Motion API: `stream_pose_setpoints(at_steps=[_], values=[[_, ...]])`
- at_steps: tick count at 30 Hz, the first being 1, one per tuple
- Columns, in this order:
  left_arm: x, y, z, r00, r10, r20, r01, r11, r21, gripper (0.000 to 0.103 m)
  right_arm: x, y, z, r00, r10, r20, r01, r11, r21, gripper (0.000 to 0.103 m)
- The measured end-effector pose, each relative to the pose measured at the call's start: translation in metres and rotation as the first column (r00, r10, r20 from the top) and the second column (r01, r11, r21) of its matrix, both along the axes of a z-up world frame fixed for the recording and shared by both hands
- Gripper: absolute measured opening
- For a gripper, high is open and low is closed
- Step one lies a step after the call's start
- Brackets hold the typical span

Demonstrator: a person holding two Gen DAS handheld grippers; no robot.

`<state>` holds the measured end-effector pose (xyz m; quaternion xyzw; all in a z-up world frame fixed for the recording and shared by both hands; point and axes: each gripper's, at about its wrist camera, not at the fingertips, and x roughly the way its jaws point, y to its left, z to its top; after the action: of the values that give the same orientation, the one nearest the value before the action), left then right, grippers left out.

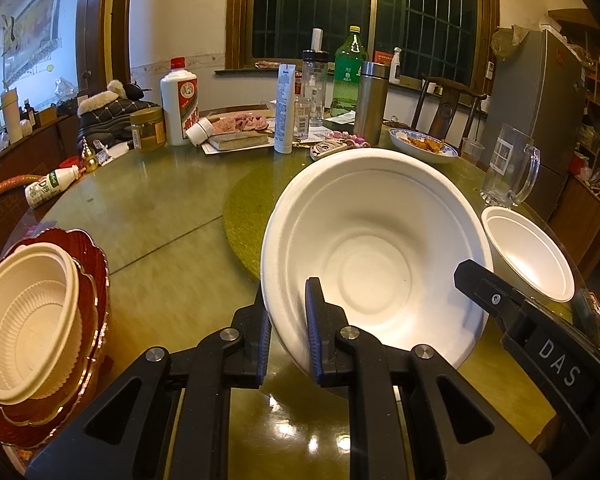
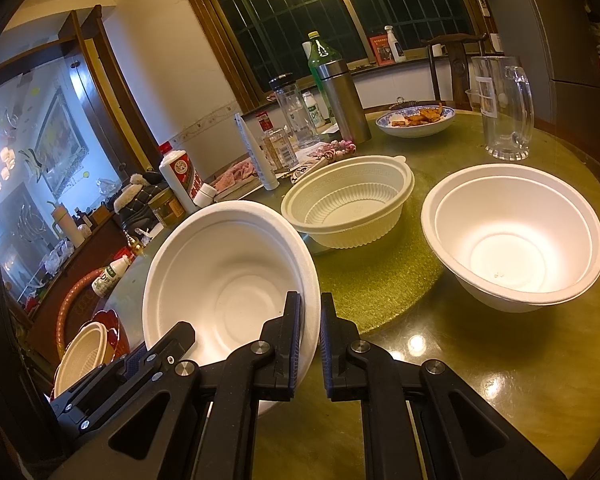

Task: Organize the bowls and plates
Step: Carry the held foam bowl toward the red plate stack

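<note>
green table (image 1: 148, 220), bowl rim (image 1: 288, 320) between fingers (image 1: 314, 332)

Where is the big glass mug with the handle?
The glass mug stands upright at the table's far right edge in both wrist views, just beyond the white foam bowl and right of the blue-patterned dish of food.

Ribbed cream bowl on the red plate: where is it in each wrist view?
Left wrist: ribbed cream bowl on the red plate, lower left edge.
Right wrist: small, lower left, behind the left gripper.
Shared landmark: steel thermos.
</note>
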<state>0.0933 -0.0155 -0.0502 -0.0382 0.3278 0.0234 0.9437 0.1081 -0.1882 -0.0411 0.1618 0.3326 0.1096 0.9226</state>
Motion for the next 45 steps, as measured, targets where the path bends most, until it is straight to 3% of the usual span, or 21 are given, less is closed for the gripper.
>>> stream_pose_setpoints(at_steps=[45], values=[[-0.028,0.028,0.017,0.998,0.065,0.003,-0.065,0.998,-0.003,0.014,-0.014,0.038,0.019,0.998,0.065,0.02,-0.063,0.996,-0.063,0.009]])
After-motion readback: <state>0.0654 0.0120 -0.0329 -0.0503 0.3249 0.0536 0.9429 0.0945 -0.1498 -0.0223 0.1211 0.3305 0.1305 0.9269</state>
